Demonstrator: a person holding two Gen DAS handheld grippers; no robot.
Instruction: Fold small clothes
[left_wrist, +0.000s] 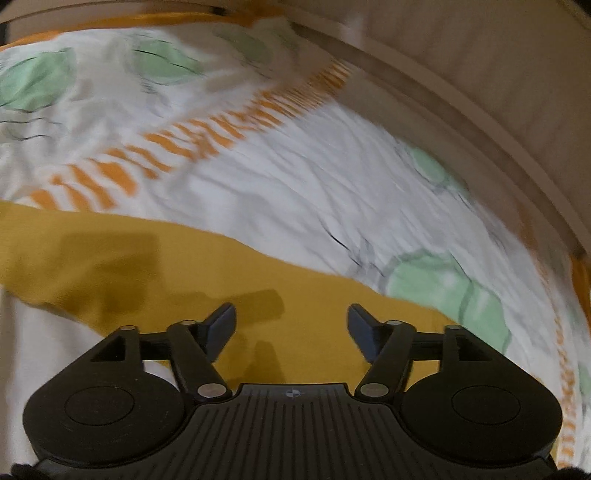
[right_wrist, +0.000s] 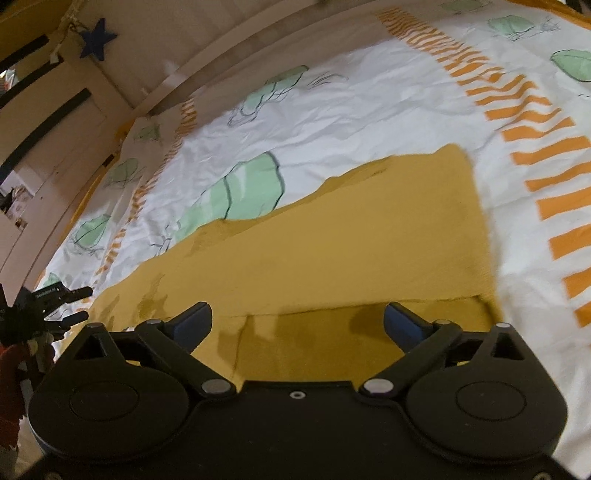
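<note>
Biggest thing here is the bed, covered by a white duvet (right_wrist: 369, 107) printed with pale green leaves and rows of orange dashes. It's pretty crumpled, and in the left wrist view it's smeared with motion blur (left_wrist: 295, 184). A pale wooden bed frame (left_wrist: 461, 92) curves round the far edge, and in the right wrist view there's a beige wall or cupboard front behind it with a dark blue star (right_wrist: 98, 38) hanging on it.

Next down is the mustard-yellow garment (right_wrist: 351, 240), lying flat on the duvet. From the right side you can see it's already doubled over: one layer's straight edge runs across just ahead of the tongs, with another yellow layer showing underneath, nearer the camera. In the left wrist view the same yellow cloth (left_wrist: 184, 266) is a wide band across the lower half, with tong shadows falling on it.

Right tongs (right_wrist: 297, 321) are spread wide over the near yellow layer, nothing pinched, cloth just lying under the gap. Left tongs (left_wrist: 291, 325) are also released, blue pads apart above the yellow fabric, gripping nothing. You can spot those left tongs (right_wrist: 79, 304) at the far left edge of the right wrist view too, small and dark, over the duvet edge.
</note>
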